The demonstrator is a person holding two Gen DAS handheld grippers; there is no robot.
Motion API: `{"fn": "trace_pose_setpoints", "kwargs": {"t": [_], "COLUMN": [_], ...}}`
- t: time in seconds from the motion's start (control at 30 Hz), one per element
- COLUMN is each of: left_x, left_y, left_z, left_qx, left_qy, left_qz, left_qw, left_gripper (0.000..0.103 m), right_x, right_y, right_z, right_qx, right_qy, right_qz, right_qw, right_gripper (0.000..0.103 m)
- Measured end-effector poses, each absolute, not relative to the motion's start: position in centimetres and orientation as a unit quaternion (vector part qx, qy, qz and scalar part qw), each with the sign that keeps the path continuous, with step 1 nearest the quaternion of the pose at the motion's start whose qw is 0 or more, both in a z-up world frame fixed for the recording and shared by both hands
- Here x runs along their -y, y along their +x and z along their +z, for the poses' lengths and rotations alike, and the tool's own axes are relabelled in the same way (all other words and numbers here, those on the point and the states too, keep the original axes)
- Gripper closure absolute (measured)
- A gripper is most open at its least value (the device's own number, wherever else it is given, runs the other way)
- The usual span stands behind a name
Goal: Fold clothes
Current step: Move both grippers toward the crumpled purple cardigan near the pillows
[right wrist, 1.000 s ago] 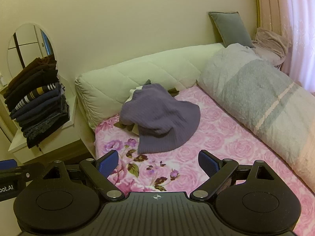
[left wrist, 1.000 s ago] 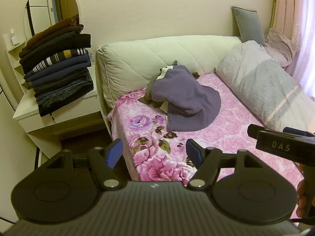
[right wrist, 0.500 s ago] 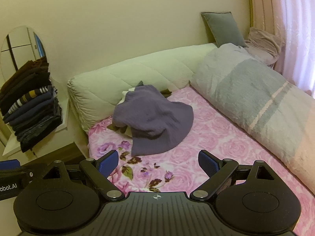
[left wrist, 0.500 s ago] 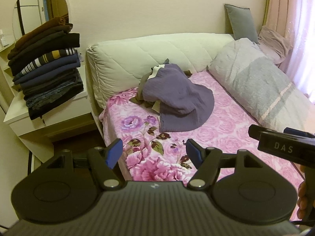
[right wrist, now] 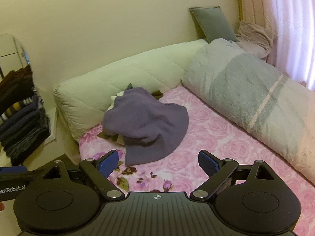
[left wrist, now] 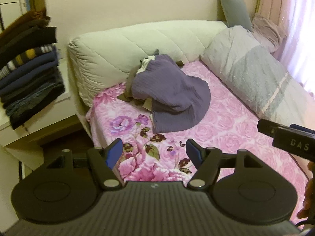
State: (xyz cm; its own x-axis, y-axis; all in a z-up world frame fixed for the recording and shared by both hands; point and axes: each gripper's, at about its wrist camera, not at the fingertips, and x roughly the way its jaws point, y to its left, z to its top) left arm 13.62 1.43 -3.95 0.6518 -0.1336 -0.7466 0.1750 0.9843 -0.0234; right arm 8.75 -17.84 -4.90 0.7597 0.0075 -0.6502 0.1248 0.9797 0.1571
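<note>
A tall stack of folded clothes (left wrist: 27,66) sits on the white desk (left wrist: 11,131) beside the bed, so a lot of the folding looks done. What is left is a small heap on the bed. A purple top (left wrist: 173,94) lies on it in a lump, not flat and not folded. Under it peek bits of an olive cloth (left wrist: 128,96) and something white (left wrist: 144,64). I cannot tell how many pieces hide there.

The left hand-held gripper (left wrist: 154,151) is spread wide and holds nothing. The right hand-held gripper (right wrist: 157,163) is spread wide too and is empty. Both hang over the near part of the bed, apart from the heap.

The bed has a pink flower sheet (left wrist: 226,129). A long cream cushion (left wrist: 141,41) runs along the wall, and the heap leans on it. A big grey blanket roll (right wrist: 246,94) lies on the far side, with a grey pillow (right wrist: 212,23) behind it. A pink curtain (right wrist: 291,23) hangs by the window, and a mirror (right wrist: 11,51) stands above the desk.
</note>
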Motion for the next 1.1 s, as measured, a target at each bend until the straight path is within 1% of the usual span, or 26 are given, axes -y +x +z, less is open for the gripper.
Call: {"fn": "trace_pose_setpoints", "kwargs": {"t": [0.13,0.2,0.27,0.47,0.8,1.1], "left_x": [-1.5,-1.6,-1.7,-2.2,-2.9,-3.9], "left_y": [17.3,19.2,21.1,26.1,31.5,35.5], "left_z": [-5.0,-5.4,-5.6,-5.8,-6.0,-7.7], "left_qx": [-0.422,-0.427,-0.431,-0.438,-0.444,-0.452], "left_qy": [0.025,0.027,0.03,0.04,0.038,0.021], "left_qz": [-0.104,-0.114,-0.123,-0.128,-0.135,-0.156], "left_qw": [0.9,0.897,0.893,0.889,0.885,0.878], "left_gripper": [0.036,0.037,0.037,0.037,0.037,0.037], "right_x": [18.2,18.6,18.9,18.1,16.3,17.0], "right_y": [11.0,12.4,13.8,18.1,23.3,26.7], "right_z": [-6.7,-7.3,-7.6,-8.1,-8.8,-10.7], "right_qx": [-0.37,-0.379,-0.38,-0.391,-0.395,-0.429], "right_qy": [0.085,0.107,0.125,0.114,0.108,0.148], "right_qz": [-0.059,-0.061,-0.065,-0.071,-0.059,-0.049], "right_qw": [0.923,0.917,0.914,0.91,0.91,0.89], "right_gripper": [0.012,0.012,0.012,0.012,0.012,0.012]}}
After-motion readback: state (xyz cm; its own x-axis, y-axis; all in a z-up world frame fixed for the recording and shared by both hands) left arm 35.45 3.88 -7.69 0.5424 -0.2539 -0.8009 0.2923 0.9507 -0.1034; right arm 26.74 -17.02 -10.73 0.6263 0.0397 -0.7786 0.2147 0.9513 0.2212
